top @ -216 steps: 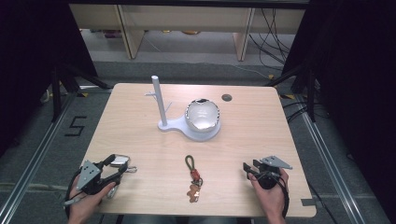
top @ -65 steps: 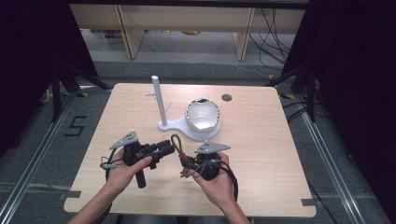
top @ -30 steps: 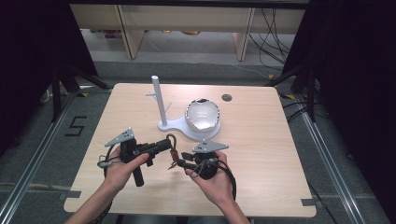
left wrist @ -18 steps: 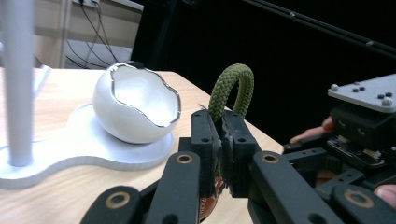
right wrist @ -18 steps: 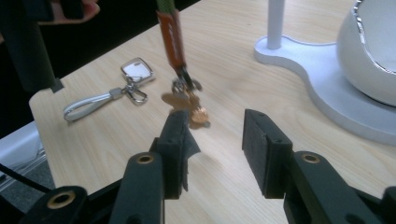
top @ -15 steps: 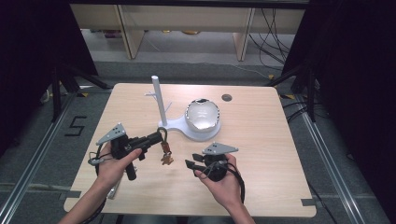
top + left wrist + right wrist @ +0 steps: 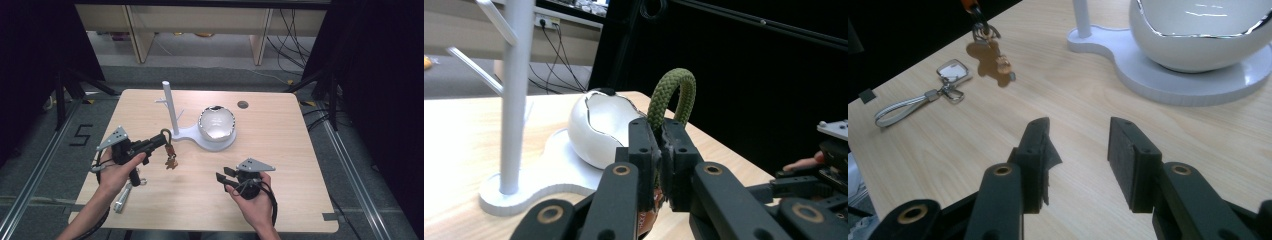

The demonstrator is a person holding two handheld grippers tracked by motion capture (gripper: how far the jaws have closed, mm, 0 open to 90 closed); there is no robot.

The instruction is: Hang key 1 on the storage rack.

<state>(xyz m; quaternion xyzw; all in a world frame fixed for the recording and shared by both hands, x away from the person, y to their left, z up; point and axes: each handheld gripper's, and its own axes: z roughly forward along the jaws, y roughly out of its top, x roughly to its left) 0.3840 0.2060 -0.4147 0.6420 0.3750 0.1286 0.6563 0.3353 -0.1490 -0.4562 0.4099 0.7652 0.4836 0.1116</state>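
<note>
Olive rope keychain point(image 7: 672, 95), one; grippers, two.

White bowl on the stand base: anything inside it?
The high view looks into the white bowl through its jagged rim: a glossy, reflective inner wall, with no object visible inside. Its very bottom stays hidden behind the near wall, so something small lying there cannot be excluded.

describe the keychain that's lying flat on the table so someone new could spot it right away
Start at the white stand on the wooden table, then come toward the near left edge. The flat keychain, a pale strap with a square silver tag, lies below the dangling green-loop keychain.
</note>
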